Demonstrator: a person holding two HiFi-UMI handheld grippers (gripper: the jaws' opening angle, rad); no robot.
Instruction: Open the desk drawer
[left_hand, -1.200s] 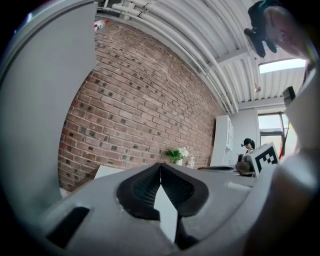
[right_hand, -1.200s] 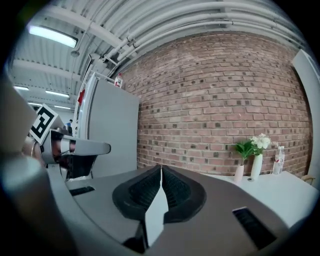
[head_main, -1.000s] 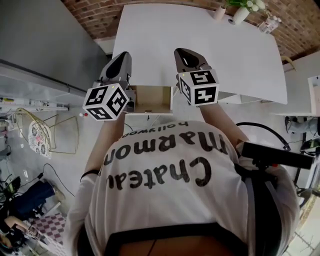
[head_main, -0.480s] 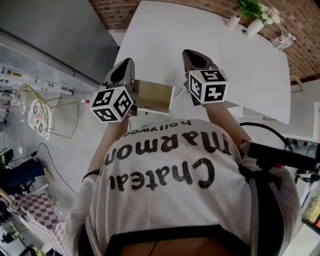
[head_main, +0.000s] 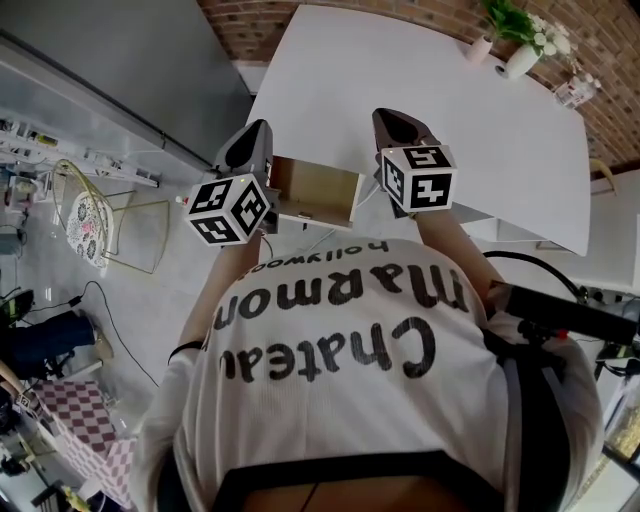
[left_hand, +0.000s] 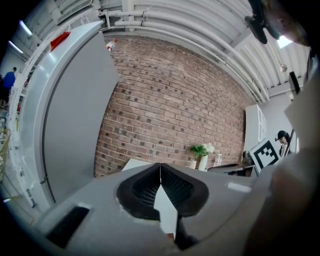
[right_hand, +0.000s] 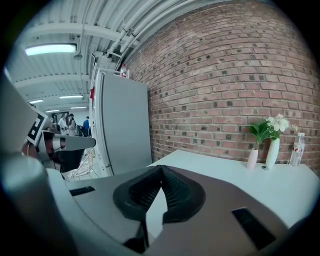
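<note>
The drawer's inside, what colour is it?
The drawer is light tan inside, like plain wood. The head view shows it best.

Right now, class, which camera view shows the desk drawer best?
The head view: the drawer stands pulled out from under the white desk, its wooden inside showing. Both gripper views look past shut jaws across the desk top to the brick wall; no drawer can be made out there.
</note>
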